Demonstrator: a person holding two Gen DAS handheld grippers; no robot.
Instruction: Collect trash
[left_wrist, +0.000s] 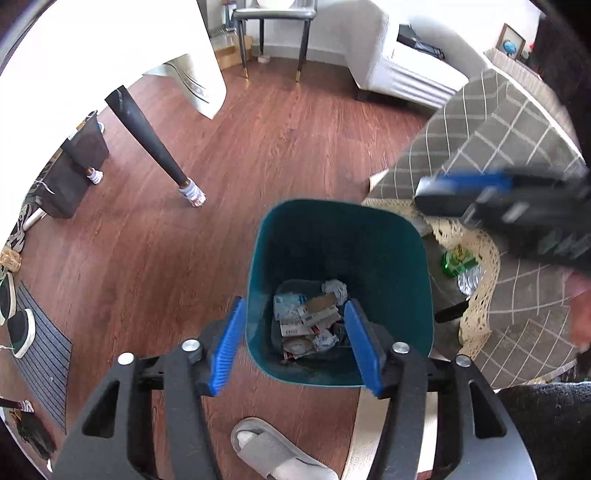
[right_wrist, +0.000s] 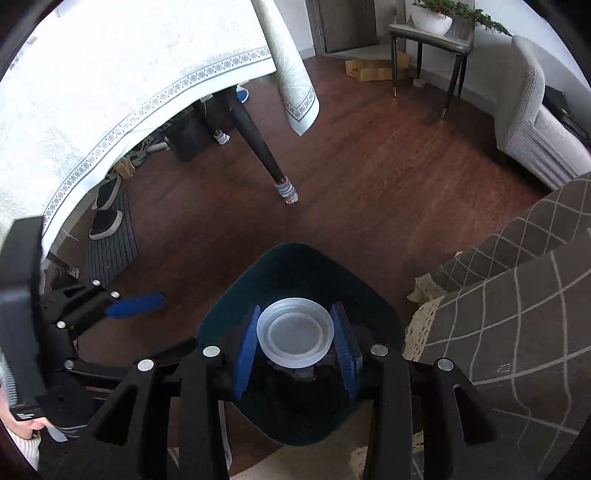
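Teal plastic bin (left_wrist: 338, 295) on the wood floor (left_wrist: 258, 147), the landmark here. Left gripper (left_wrist: 295, 347) hovers over the bin's near rim, blue pads (left_wrist: 229, 347) spread apart, nothing between them; below them in the bin bottom lie crumpled paper, torn cartons and wrappers (left_wrist: 310, 317). Right gripper (right_wrist: 295, 341) hangs above the bin mouth, pads clamped on a clear plastic cup (right_wrist: 295, 334), the cup's round face toward the camera, inside the bin's outline. In the left view that gripper shows blurred, up and right of the bin. Grey slipper (left_wrist: 273, 454) on the floor at the near side of the bin. Right of the bin, a grey checked cloth with lace trim (left_wrist: 517, 314); in the gap between cloth and bin, a green-labelled bottle (left_wrist: 460, 262). Beyond the bin, a black table leg with a striped sock (left_wrist: 192, 194), white tablecloth (left_wrist: 110, 55) hanging above it. Furthest: dark chair (left_wrist: 273, 22) and white sofa (left_wrist: 399, 62) against the wall.
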